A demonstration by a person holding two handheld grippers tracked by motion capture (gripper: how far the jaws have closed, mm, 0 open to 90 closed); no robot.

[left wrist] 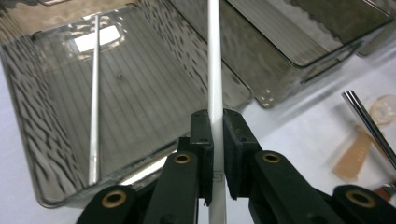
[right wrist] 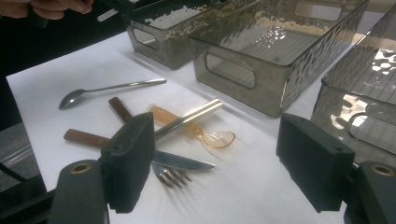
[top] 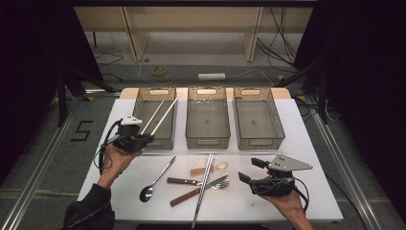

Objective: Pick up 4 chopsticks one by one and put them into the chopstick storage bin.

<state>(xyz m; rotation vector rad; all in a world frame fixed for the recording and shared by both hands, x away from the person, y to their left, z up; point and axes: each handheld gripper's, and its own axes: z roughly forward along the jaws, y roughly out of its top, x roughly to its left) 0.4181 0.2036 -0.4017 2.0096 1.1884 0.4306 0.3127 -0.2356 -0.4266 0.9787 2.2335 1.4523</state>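
On the white counter (top: 297, 143), nearest the person, the right gripper (top: 254, 170) was held in the right hand (top: 287, 203) with its fingers (right wrist: 128, 158) wide apart around nothing, hovering just right of a heap of cutlery. That heap held a long silver metal chopstick (top: 203, 189) lying across a wooden-handled knife (top: 194, 181) and a wooden-handled fork (top: 198, 191), with a translucent amber plastic spoon (top: 210, 168) behind them and a steel spoon (top: 155, 181) to the left, apart from the rest. Farther up on the left, the left hand (top: 117, 160) held the left gripper (top: 143, 136), whose fingers (left wrist: 202, 140) were clamped on a white chopstick (left wrist: 215, 70); it slanted up over the near rim of the left smoky transparent plastic bin (top: 153, 141). A second thin pale chopstick (left wrist: 95, 98) lay inside that bin. The middle bin (top: 207, 139) and right bin (top: 261, 139) stood beside it in a row. On the floor left of the counter a dark mark read "5" (top: 82, 130). Beyond the bins, cables and a white power strip (top: 211, 76) lay on the floor.
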